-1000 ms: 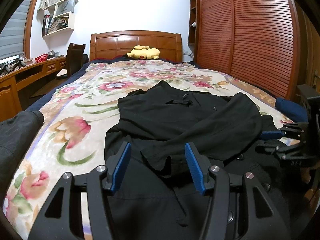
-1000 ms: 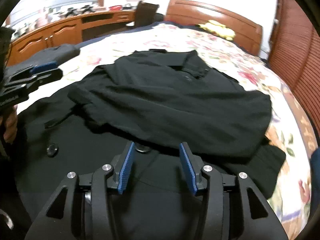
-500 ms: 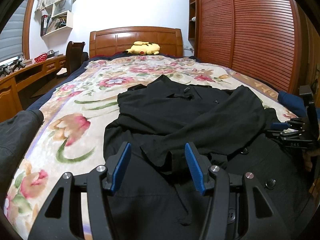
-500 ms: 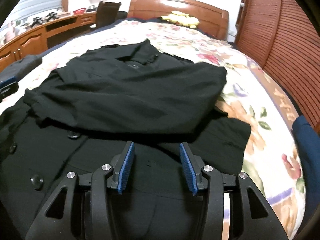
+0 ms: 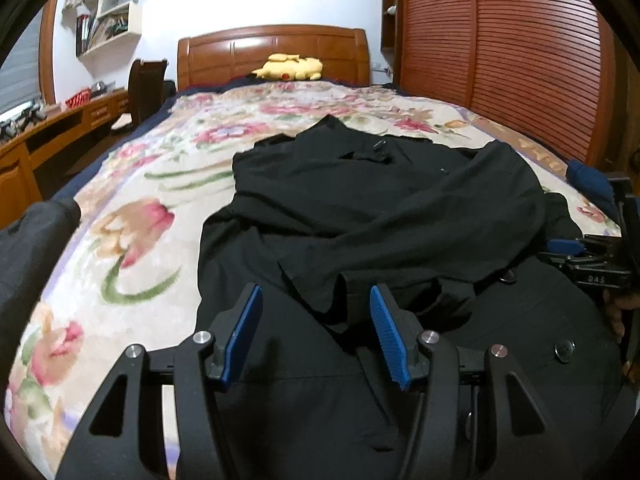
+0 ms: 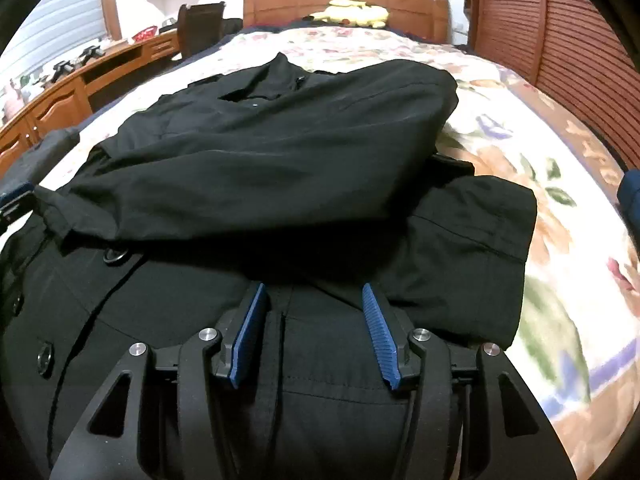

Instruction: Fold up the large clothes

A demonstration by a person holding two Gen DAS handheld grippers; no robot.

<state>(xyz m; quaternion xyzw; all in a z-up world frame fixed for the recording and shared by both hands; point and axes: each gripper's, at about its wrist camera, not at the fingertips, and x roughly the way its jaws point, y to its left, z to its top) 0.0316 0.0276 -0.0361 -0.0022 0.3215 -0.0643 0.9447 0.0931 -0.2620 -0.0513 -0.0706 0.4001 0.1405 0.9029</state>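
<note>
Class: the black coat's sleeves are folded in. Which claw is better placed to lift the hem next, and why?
Probably both together. The left claw hangs over the black coat near its left edge, the right claw near its right edge. Both are empty; the right claw's jaws are opening. If only one, neither clearly leads.

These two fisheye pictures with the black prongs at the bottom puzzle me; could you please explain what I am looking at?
A person holds a two-finger claw in each hand, with a camera on each looking along its fingers. One picture is from the left claw, the other from the right claw, which also shows at the left view's right edge. Both hover low over a black coat spread on a bed with a floral bedspread, its sleeves already folded across the body. Neither claw holds anything: the left is open, and the right's jaws are opening with only cloth lying below them. A yellow plush toy sits by the headboard.
</note>
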